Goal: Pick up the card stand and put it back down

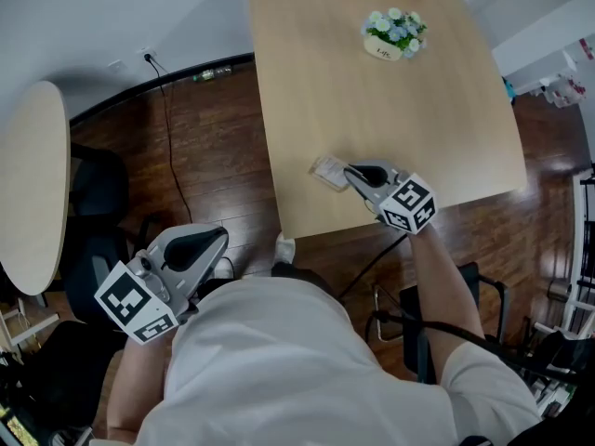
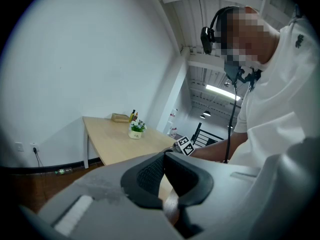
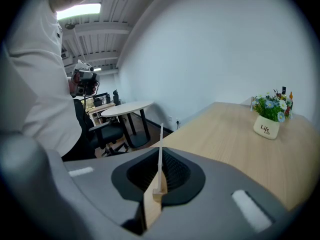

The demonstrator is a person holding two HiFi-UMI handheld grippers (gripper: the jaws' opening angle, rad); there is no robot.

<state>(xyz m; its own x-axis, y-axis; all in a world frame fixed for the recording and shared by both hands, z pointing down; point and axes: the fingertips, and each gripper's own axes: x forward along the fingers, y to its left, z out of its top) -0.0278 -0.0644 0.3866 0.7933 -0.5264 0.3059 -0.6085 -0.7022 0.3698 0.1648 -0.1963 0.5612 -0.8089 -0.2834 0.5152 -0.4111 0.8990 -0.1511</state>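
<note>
- Right gripper (image 1: 350, 174) (image 3: 160, 160) sits lower centre of the head view, at the near edge of the light wooden square table (image 1: 400, 110), jaws clamped on the small wooden-based card stand with a thin pale upright card (image 1: 328, 170) (image 3: 159, 186).
- Cannot tell if the stand's base touches the tabletop.
- Left gripper (image 1: 218, 241) (image 2: 163, 160) is at lower left, off the table over the dark wood floor (image 1: 218, 147), jaws together with nothing between.
- White pot of blue and white flowers (image 1: 393, 35) (image 3: 269, 116) is at upper centre, well apart from the stand.
- Round pale table (image 1: 33, 184) is at the left edge, with a black office chair (image 1: 93, 226) beside it.
</note>
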